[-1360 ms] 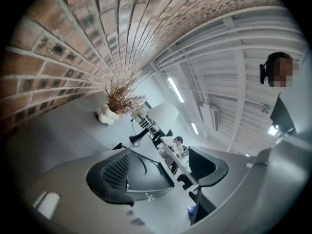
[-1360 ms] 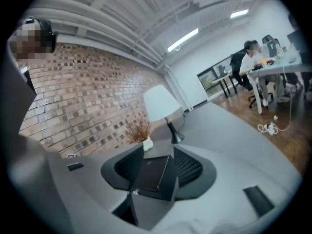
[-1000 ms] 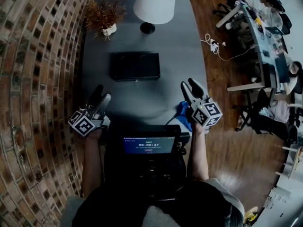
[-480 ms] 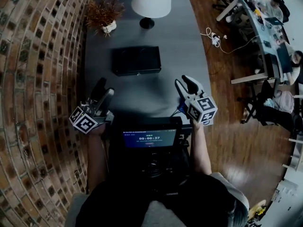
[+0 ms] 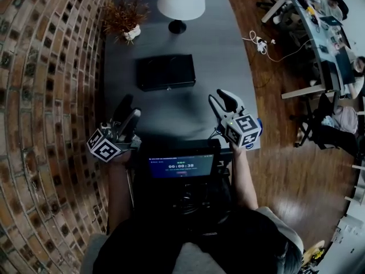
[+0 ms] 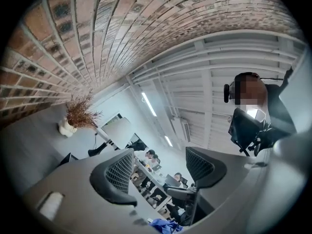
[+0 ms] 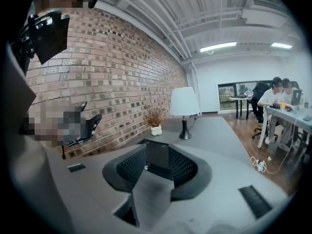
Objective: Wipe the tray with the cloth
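Black and shallow, the tray [image 5: 166, 72] lies flat in the middle of the grey table [image 5: 228, 56] in the head view, with a lamp [image 5: 181, 1] and a dried plant [image 5: 122, 17] beyond it. Nothing rests in it. The left gripper [image 5: 131, 107] and right gripper [image 5: 219, 99] both hang over the near edge of the table, well short of the tray. A sliver of the blue cloth [image 5: 258, 123] peeks out beside the right gripper's marker cube, low by that edge.

From the left gripper view, its jaws stand wide apart with only the room between them. They have just been closing a little, on nothing. The cloth [image 6: 163, 224] is a crumpled blue patch at the bottom of the picture, below the jaws and clear of them.

From the right gripper view, the jaws are narrowly parted and bare, and the tray [image 7: 157, 155] shows far off through the gap.

Neither gripper holds the cloth, and it touches no part of the tray. The dark tray surface gives no sign of being wiped or dirty (too dim to judge). The scene fits the cloth waiting to be taken up as well as the cloth laid down after wiping.
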